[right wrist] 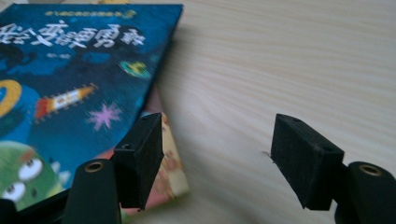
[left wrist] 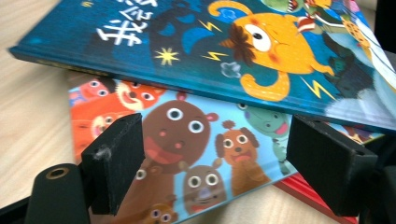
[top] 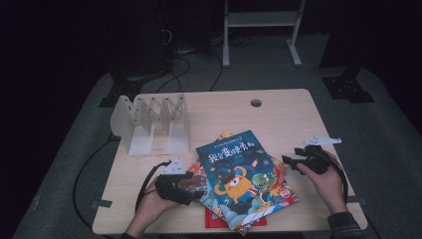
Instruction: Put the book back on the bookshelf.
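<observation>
— Lying on top of the pile, the blue picture book [top: 244,175] sits near the front edge of the wooden table [top: 278,112], a little right of the middle, turned at an angle so one corner points toward the back.

— What is under it?

— A book with cartoon animal faces [left wrist: 196,154] pokes out from beneath its left side, and a red book [top: 214,218] shows at the front edge of the pile. In the right gripper view, a pale orange cover [right wrist: 173,172] peeks out under the blue book's right edge.

— And the left gripper [top: 185,185]?

— It is at the pile's left side, held in the person's left hand [top: 152,206]. In the left gripper view its jaws stand apart, one on each side of the animal-faces cover, with the blue book's edge just beyond them. The pads press on nothing, so it grips nothing.

— The right gripper [top: 293,160]?

— It is beside the pile's right edge, in the right hand [top: 326,184], toward the table's right edge. Its jaws gape wide: one over the corner of the pile, the other over bare wood, nothing clamped between them.

— Anything else on the table?

— A white slotted rack [top: 152,122] stands near the back left corner, well apart from the books, and a round hole [top: 256,103] sits by the back edge.
</observation>
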Tool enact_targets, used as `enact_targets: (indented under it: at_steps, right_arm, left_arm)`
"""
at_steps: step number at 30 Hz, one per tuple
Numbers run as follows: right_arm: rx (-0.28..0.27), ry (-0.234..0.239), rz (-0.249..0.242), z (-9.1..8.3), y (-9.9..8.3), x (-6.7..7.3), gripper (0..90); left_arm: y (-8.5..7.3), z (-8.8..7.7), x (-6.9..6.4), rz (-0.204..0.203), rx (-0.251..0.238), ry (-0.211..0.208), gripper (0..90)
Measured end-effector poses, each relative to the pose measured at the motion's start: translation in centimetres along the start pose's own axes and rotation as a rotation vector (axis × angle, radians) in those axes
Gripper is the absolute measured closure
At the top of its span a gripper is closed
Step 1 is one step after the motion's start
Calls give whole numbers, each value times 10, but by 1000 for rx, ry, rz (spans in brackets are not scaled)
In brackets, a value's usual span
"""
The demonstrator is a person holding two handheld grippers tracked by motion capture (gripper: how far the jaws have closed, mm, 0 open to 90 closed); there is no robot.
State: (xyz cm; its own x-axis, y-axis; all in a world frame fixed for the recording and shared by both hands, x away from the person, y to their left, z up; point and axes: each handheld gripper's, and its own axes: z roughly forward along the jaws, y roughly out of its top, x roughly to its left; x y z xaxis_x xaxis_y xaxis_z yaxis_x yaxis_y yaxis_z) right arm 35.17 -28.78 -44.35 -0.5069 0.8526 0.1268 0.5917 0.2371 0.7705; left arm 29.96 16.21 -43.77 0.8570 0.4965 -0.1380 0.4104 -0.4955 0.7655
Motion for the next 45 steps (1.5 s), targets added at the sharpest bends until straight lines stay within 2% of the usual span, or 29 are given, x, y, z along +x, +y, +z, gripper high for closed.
enact_targets:
  at_steps: [1, 3, 5, 11, 15, 21, 26, 31, 35, 41, 45]
  right_arm:
    - [-14, 24, -11, 5, 7, 5, 340]
    - [-14, 34, -12, 7, 10, 7, 339]
    - [-10, 60, -38, 16, 19, 17, 340]
    - [2, 110, -59, 33, 27, 30, 351]
    - [10, 130, -58, 41, 29, 34, 372]
    - [55, 149, -83, 53, 26, 43, 397]
    - [58, 154, -81, 54, 27, 44, 408]
    - [60, 190, -53, 56, 26, 38, 403]
    - [56, 203, -72, 57, 26, 40, 404]
    - [59, 251, -118, 62, 28, 52, 405]
    - [59, 260, -127, 64, 29, 54, 405]
  left_arm:
    - [1, -1, 2, -3, -3, 11, 147]
    - [1, -1, 5, -10, -15, 20, 143]
    - [2, -1, 10, -15, -15, 35, 101]
    - [4, -1, 14, -8, -18, 55, 60]
    - [2, -3, 14, 2, -14, 65, 40]
    - [2, -6, 13, 12, -16, 74, 32]
    - [1, -7, 16, 15, -13, 79, 31]
    - [0, -9, 21, 6, -16, 86, 30]
    - [-1, -10, 24, 4, -17, 91, 29]
    - [-2, -12, 26, 2, -18, 100, 25]
    - [-3, -12, 28, -1, -17, 106, 26]
